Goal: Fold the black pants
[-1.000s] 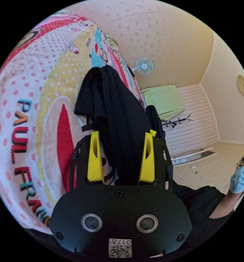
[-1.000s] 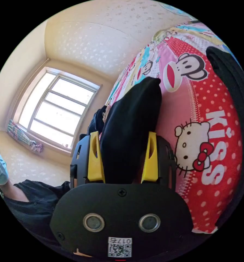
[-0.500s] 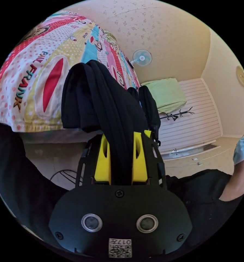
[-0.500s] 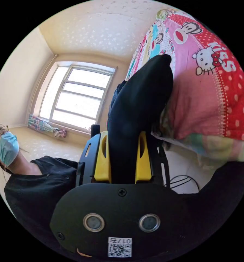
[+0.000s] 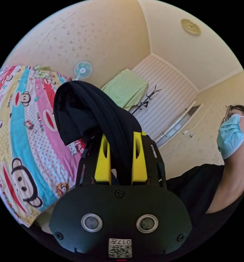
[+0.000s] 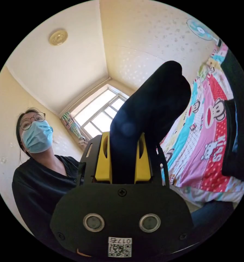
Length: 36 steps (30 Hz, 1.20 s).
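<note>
Above the bright cartoon-print bed cover, lifted up high now: the soft black pants, bunched and hanging from both ends. Left gripper pinched narrow on one thick fold of cloth. Right gripper squeezed tight on another black lump. Half a second ago, much lower, down by the bed's edge; now raised and tipped toward the ceiling. Probably a lift to shake the pants straight before laying them flat. No neat fold made yet.

pants between left gripper jaws | bedspread behind | person beside
</note>
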Motion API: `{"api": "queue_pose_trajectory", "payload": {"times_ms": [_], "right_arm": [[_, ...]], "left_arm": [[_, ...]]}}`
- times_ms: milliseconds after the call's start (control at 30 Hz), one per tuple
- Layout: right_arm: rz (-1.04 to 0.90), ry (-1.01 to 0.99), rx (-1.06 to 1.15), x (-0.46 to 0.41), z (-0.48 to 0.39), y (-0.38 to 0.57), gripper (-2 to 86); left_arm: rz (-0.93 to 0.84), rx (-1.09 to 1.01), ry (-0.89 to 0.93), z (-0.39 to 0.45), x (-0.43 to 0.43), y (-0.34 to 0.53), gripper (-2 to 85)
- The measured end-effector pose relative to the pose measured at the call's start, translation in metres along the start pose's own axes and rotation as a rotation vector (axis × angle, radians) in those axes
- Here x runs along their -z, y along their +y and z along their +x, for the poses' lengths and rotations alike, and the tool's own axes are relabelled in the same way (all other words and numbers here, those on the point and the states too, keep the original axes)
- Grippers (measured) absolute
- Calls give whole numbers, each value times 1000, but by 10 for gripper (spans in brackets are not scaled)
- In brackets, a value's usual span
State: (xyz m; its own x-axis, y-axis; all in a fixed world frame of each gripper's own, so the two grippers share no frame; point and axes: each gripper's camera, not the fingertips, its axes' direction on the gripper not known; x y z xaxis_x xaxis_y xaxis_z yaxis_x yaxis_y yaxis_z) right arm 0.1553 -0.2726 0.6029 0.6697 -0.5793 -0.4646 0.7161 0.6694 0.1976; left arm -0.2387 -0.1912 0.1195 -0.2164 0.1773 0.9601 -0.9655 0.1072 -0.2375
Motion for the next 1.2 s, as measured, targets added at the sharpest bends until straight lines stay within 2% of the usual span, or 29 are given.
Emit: {"api": "queue_pose_trajectory", "payload": {"times_ms": [67,200,267,333,400,467,500,533,567,667,800,833,1000,1100,1200], "right_arm": [[1,156,133,21,-32,-38,127],[88,376,187,47,-61,-75,130],[152,572,231,57,-56,-87,134],[193,737,145,65,-26,-97,139],[172,982,-46,69,26,-102,141],[13,1329,-336,55,114,-88,141],[-11,1391,-305,47,128,-80,141],[58,1488,-158,31,136,-60,141],[114,1523,-76,18,138,-47,141],[91,1558,-101,-5,150,-47,142],[190,1559,-53,-15,168,-29,145],[237,1550,-48,-14,170,-20,146],[428,1487,-69,-19,148,43,138],[459,1564,-7,-42,127,95,97],[316,1686,137,-65,117,122,53]], "left_arm": [[-5,-82,35,11,-23,-30,122],[-1,-189,136,17,-82,-88,123],[-4,-186,146,3,-115,-108,124],[-74,-91,115,-28,-159,-121,125],[-325,149,3,-88,-218,-111,114],[-445,226,-36,-122,-232,-73,100],[-373,249,87,-136,-220,-39,82],[-329,276,154,-144,-211,-22,69],[-287,331,238,-157,-194,11,57],[-336,420,91,-177,-146,79,56],[-253,484,-59,-184,-56,136,37],[-246,483,-96,-184,-44,140,35],[-111,422,-540,-180,48,152,-2],[-117,460,-578,-196,71,148,-8],[-109,425,-574,-201,77,140,-10]]}}
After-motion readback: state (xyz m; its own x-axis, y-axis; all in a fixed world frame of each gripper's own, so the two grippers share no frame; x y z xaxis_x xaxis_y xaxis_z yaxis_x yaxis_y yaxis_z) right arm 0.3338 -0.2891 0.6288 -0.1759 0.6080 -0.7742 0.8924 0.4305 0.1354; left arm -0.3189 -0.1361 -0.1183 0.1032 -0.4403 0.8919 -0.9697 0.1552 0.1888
